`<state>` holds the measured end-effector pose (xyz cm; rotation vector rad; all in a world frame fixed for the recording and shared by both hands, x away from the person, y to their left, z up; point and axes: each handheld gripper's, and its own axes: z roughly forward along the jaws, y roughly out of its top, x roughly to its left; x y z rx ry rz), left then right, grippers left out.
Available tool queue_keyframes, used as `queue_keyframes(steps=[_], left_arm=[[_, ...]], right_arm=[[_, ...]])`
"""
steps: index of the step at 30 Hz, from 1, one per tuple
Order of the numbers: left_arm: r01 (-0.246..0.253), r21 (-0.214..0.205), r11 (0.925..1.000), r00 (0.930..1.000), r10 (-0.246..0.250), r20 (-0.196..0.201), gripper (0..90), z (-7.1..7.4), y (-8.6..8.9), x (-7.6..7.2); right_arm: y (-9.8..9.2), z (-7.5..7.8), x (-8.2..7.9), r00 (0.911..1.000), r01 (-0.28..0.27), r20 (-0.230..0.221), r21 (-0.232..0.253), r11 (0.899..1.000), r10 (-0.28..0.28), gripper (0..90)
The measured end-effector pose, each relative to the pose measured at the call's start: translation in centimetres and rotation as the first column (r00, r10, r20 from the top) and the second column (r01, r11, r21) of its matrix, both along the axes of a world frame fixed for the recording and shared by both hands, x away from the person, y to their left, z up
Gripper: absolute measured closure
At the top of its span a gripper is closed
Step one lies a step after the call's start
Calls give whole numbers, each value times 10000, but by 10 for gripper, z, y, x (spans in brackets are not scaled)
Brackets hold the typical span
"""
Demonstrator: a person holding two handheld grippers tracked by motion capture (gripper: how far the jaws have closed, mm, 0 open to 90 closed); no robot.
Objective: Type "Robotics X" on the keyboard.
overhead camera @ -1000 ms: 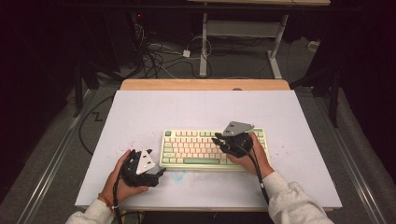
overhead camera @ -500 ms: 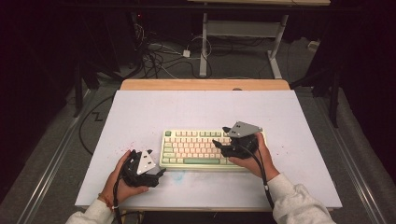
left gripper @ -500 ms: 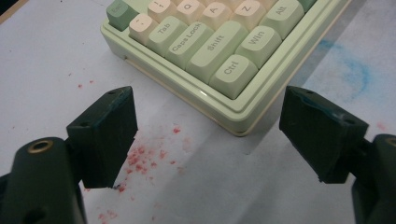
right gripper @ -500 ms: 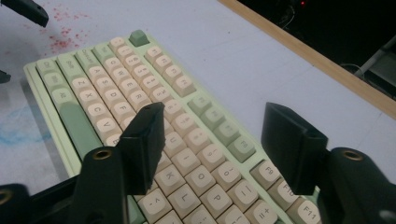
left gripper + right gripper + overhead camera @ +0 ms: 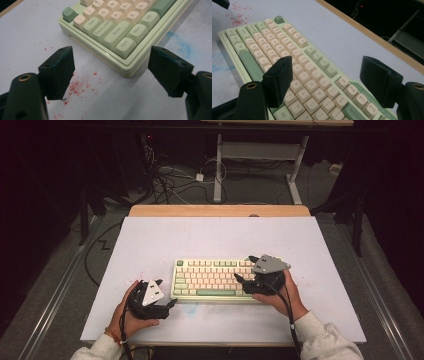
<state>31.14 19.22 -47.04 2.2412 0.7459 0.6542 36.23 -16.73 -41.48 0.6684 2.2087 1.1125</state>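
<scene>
A pale green keyboard (image 5: 215, 277) with cream keys lies flat at the middle of the white table. My left gripper (image 5: 167, 292) rests on the table just off the keyboard's left end, held in a hand. In the left gripper view its jaws (image 5: 112, 57) stand wide open and empty, and the Ctrl corner of the keyboard (image 5: 120, 32) lies just ahead. My right gripper (image 5: 245, 268) hovers over the keyboard's right end. Its jaws (image 5: 328, 67) have just been opening and now stand wide apart above the letter and function keys (image 5: 294, 62), with nothing gripped.
The white table top (image 5: 215, 235) has a wooden strip (image 5: 220, 210) along its far edge. Red specks (image 5: 77, 86) mark the surface near the left gripper, and a blue smear (image 5: 182, 45) lies by the keyboard's front edge. Cables (image 5: 170, 180) and a desk frame (image 5: 260, 155) stand on the floor beyond.
The right gripper has shifted a little to the right over the keyboard's end and its jaws have spread apart. The left hand and the keyboard have stayed put.
</scene>
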Motion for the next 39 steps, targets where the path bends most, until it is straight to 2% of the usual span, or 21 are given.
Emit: queue_keyframes(steps=[5,10,14,21,26,31,34,39], left_arm=[[41,-118,9999,10000,-42,-20,234,2,1,-1],[41,-217,9998,10000,-41,-8,247,3,1,-1],[47,-288,9996,10000,-48,-22,258,4,1,-2],[350,-353,9988,9984,-365,-421,326,5,0,-1],[488,-430,9979,9971,-512,-561,437,7,-1,-1],[667,-744,9950,9947,-722,-728,605,10,-1,0],[779,-814,9936,9935,-841,-763,720,12,-2,0],[922,-811,9924,9920,-986,-791,838,16,-3,1]], right_arm=[[-8,-2,-7,9998,121,183,62,9999,-122,266],[-17,-3,-14,9993,199,319,-76,9998,-196,266],[-26,-5,-20,9989,260,377,39,9997,-261,266],[-39,-7,-30,9973,411,614,-130,9991,-403,268],[-49,-10,-37,9967,588,578,-171,9981,-577,269],[-61,-14,-44,9956,767,542,-102,9970,-761,269],[-68,-17,-48,9948,879,544,-225,9959,-866,269],[-77,-22,-56,9939,1022,443,-306,9943,-1008,266]])
